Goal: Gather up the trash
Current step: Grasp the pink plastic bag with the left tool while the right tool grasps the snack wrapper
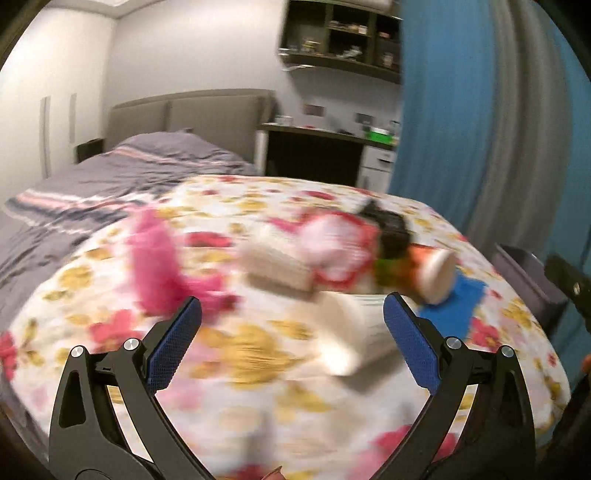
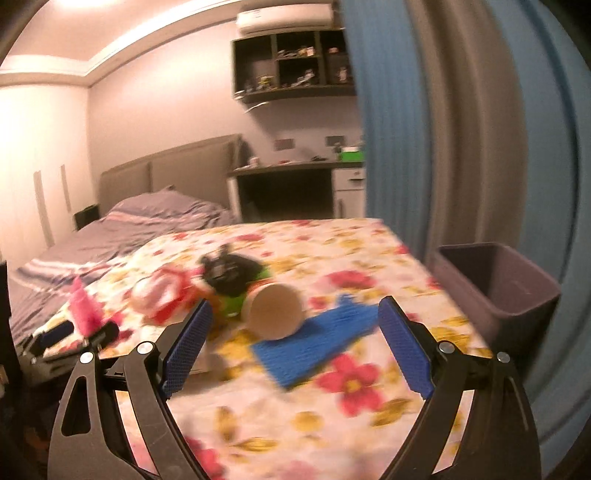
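Both the left gripper [image 1: 291,319] and the right gripper [image 2: 295,321] share one build: glossy black plastic arms with teardrop cut-outs, round silver screws at the pivots, and flat fingers faced with blue cross-hatched pads [image 1: 173,347] beside those screws.

so I'm in a bedroom at home. There's a bed [image 2: 122,225] with a grey striped duvet and a padded grey headboard [image 2: 166,170] against the back wall, and a built-in desk [image 2: 291,173] beside it with white drawers and small clutter on top. Dark wall shelves [image 2: 291,70] above the desk hold little figures or knick-knacks, too blurry to tell which. An air conditioner unit [image 2: 284,16] sits up near the ceiling, and blue-and-grey curtains [image 2: 461,129] hang on the right. Right in front of me is a surface under a floral cloth [image 2: 332,406], with a dark bin [image 2: 517,295] next to it.
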`<state>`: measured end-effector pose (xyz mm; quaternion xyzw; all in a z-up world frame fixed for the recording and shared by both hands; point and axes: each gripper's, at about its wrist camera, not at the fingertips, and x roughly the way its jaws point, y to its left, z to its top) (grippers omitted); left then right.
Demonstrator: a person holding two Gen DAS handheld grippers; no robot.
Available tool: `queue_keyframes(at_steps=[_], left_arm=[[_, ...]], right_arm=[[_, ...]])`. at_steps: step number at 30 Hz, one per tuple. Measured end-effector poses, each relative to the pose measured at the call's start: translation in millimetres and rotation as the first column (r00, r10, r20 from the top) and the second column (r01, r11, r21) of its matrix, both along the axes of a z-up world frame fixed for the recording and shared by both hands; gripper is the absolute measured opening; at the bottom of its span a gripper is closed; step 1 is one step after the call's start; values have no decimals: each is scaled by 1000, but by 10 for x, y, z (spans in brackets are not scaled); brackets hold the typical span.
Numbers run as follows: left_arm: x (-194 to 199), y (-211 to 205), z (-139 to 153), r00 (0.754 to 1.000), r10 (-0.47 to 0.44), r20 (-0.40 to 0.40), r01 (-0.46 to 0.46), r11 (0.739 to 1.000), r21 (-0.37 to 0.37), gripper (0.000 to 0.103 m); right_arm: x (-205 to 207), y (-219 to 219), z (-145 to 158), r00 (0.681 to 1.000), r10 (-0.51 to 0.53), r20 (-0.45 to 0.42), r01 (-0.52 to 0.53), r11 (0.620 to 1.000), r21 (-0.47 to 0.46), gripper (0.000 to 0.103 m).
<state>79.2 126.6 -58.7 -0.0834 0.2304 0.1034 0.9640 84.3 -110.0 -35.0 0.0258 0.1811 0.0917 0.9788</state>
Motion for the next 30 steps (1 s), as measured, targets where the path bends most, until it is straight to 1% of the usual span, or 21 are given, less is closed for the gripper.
queue_keyframes(at_steps=[4,9,11,14,15,16,17,18,19,20,21,22,25,28,30], left_arm=[[-32,563,38,995,104,0,-104,995,-5,97],[107,973,14,986,161,-34,-161,987,-10,97],[213,1081,-37,985,159,-65,-162,986,-43,96],[379,1122,-109,985,133,-112,-143,986,-85,84],[418,1126,-132,984,125,-125,-137,986,-91,77],[473,1135,-158,983,113,-148,-128,987,-96,71],[500,1133,-183,982,97,-160,-115,988,-107,69],[513,1127,-202,982,84,-167,-104,988,-118,60],[528,1137,-219,982,73,-176,-96,987,-130,48],[537,1150,-238,981,64,-184,-91,986,-142,42],[541,1164,-258,980,57,-190,-88,984,-157,31],[537,1171,-269,981,51,-189,-84,982,-168,26],[505,1159,-261,984,45,-173,-75,983,-170,18],[422,1117,-197,988,55,-141,-76,986,-148,16],[331,1087,-131,992,63,-111,-79,986,-146,16]], right_arm=[[-10,294,-11,999,46,-8,-46,999,-19,88],[27,495,-7,998,68,-16,-68,997,-33,88],[48,542,-16,997,72,-20,-73,997,-37,88],[101,581,-20,997,76,-30,-77,996,-44,88],[113,596,-19,996,78,-33,-79,996,-44,88],[129,619,-17,996,81,-35,-83,996,-44,88],[139,636,-17,996,85,-36,-86,995,-44,88],[157,672,-17,995,90,-39,-92,995,-46,88],[167,693,-17,995,96,-42,-98,994,-48,88],[179,727,-19,994,104,-46,-106,993,-50,88],[194,760,-20,992,113,-50,-115,992,-53,88],[200,795,-31,991,122,-53,-125,991,-55,88],[256,934,-43,986,151,-68,-155,986,-59,88],[331,1081,-52,982,171,-84,-177,982,-60,88],[391,1174,-60,980,174,-91,-181,981,-71,87]])
